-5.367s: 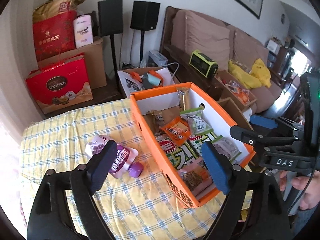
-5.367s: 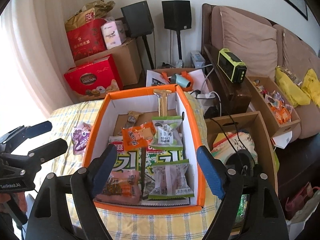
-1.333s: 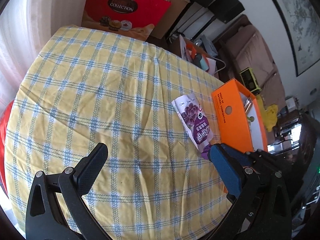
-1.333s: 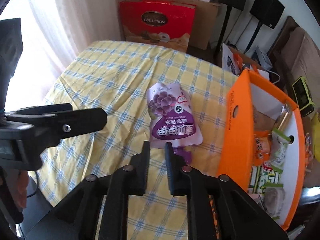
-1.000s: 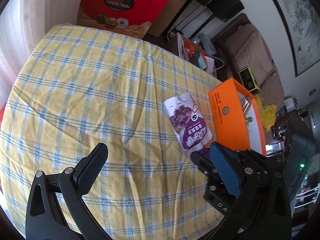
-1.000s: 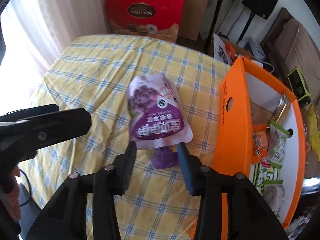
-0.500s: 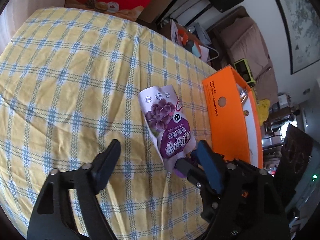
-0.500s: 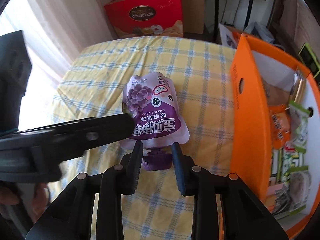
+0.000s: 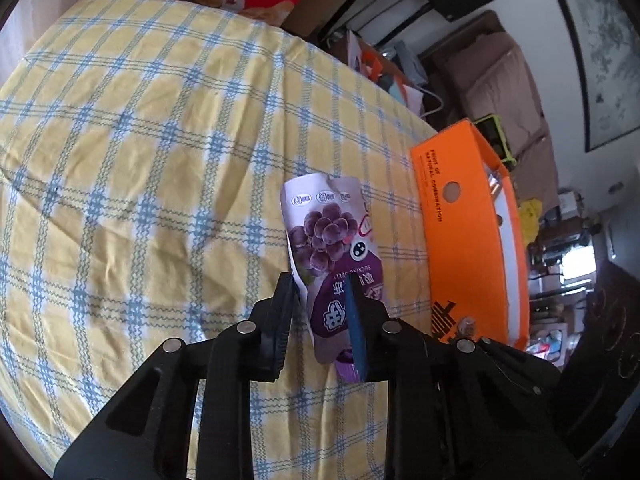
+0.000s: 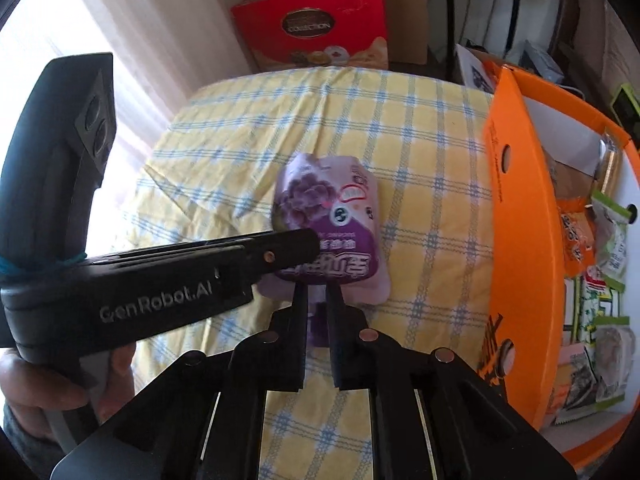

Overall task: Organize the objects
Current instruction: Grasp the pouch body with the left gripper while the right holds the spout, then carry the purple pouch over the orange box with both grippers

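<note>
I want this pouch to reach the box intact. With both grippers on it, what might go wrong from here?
1. The right gripper is shut on the purple cap while the left gripper pinches the pouch; pulling apart might strain the spout.
2. The soft pouch could slip.
3. The orange box wall is tall; a low carry might snag.

My left gripper (image 9: 318, 294) is black plastic, its linkage arms pinned with round silver screws, and one of the jaws carries a blue pad. Its dark grey handle reads "GenRobot.AI" in pale letters, with teal cord wound around it. My right gripper (image 10: 317, 300) has matching black arms and silver screws.
</note>
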`<move>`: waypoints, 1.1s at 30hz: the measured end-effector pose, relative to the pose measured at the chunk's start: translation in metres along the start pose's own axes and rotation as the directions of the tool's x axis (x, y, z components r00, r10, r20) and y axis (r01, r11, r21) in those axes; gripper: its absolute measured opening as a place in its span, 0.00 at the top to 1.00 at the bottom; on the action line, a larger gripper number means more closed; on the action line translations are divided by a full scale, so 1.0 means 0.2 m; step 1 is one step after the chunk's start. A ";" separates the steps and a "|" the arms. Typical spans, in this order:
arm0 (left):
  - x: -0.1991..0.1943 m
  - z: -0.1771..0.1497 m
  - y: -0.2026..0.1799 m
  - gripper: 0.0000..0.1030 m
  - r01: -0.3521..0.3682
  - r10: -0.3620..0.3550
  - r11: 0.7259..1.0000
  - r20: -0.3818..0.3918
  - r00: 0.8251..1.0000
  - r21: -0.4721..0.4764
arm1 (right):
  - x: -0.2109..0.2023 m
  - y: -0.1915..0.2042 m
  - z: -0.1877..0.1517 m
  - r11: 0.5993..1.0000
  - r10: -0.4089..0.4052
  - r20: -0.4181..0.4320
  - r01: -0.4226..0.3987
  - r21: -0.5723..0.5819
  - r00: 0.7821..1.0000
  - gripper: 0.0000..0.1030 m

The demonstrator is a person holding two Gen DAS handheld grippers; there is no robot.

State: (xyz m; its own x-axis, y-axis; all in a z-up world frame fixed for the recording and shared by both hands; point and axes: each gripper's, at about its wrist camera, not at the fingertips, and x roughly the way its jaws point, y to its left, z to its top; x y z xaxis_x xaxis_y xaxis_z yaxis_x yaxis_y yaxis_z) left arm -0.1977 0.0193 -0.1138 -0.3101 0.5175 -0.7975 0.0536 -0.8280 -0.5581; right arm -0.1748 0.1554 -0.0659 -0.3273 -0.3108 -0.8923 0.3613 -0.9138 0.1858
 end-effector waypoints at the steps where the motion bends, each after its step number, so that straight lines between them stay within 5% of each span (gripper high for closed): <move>1: 0.00 0.00 0.00 0.77 -0.003 0.003 1.000 0.002 1.000 0.002 | 0.00 -0.01 -0.01 1.000 -0.002 -0.002 0.002 0.009 1.000 0.71; 3: 0.00 -0.01 0.00 0.77 -0.007 0.007 1.000 0.004 1.000 0.006 | 0.03 -0.03 -0.02 1.000 0.008 -0.023 -0.008 0.011 1.000 0.56; 6: 0.01 -0.01 -0.02 0.77 -0.005 0.005 1.000 0.005 1.000 0.005 | 0.08 -0.01 -0.05 0.999 0.040 -0.054 -0.040 0.002 0.998 0.57; 9: 0.00 -0.01 -0.03 0.78 -0.015 0.015 1.000 0.015 1.000 0.021 | 0.10 0.01 -0.06 0.999 -0.007 -0.037 0.005 -0.032 0.999 0.69; 33: -0.27 0.00 -0.23 0.82 0.048 -0.055 0.996 0.110 0.992 0.070 | -0.22 0.02 -0.01 0.998 0.035 0.083 -0.031 -0.045 0.996 0.69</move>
State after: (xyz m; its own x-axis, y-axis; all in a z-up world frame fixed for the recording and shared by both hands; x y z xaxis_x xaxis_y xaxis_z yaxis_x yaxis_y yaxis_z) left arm -0.1839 0.0291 -0.0458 -0.4150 0.5355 -0.7355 -0.0276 -0.8155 -0.5781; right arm -0.1569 0.1655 -0.0275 -0.3859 -0.3632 -0.8480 0.4102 -0.8909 0.1949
